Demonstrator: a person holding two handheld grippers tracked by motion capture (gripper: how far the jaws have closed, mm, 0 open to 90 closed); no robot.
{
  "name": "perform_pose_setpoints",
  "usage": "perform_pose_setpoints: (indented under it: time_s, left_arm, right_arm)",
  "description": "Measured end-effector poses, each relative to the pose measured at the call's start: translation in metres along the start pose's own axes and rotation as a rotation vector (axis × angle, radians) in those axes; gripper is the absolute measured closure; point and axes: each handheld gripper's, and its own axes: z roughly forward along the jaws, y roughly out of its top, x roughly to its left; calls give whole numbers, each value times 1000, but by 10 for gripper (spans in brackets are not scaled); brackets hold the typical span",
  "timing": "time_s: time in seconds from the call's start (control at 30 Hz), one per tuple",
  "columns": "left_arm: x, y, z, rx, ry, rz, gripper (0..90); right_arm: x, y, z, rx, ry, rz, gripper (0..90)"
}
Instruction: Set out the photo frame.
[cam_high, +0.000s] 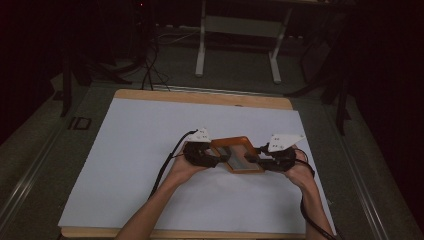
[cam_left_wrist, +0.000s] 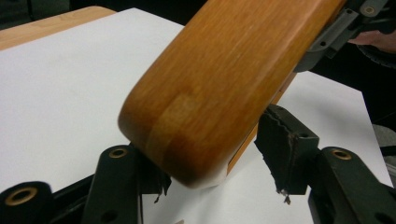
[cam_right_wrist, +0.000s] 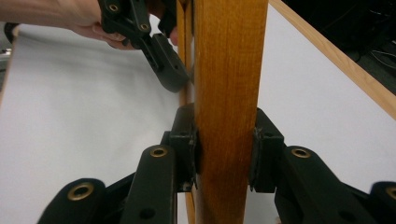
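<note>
Wooden tray near the middle of the white-covered worktop, between both tools. Right tool clamped on its right rim. Left tool partly open around the left corner, one pad clear of the wood.

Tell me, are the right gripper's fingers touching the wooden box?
Touching. The right gripper view shows both fingers of the right gripper pressed flat against the wooden box, no gap either side.

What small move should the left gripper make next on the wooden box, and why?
Probably finish closing the left gripper on the near end of the wooden box. One pad touches the box, while the other pad stands clear with a gap showing. The right gripper already clamps the opposite end, so the box is steady enough.
</note>
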Motion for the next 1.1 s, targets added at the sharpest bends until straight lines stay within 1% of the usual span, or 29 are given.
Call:
perform_pose_setpoints:
  time_s: [0.27,0.5,0.7,0.77,0.83,0.9,1.1]
  left_arm:
    - [-3,1,-1,7,0,30,538]
    - [-4,2,-1,11,0,46,562]
    - [-5,4,-1,13,-4,46,569]
    - [-6,5,-1,17,-4,55,574]
    - [-6,5,-1,17,-4,55,577]
    - [-8,7,-1,26,-16,63,589]
    - [-9,10,-1,38,-23,76,599]
  right_arm:
    - [0,-1,-1,27,-30,-4,660]
    - [0,0,-1,52,-35,-9,646]
    - [-2,-1,-1,55,-35,0,642]
    - [-2,-1,-2,57,-32,2,642]
    - [-2,-2,-2,59,-28,3,642]
    - [-2,-3,-4,65,-23,6,641]
    - [-3,-5,-6,66,-12,13,644]
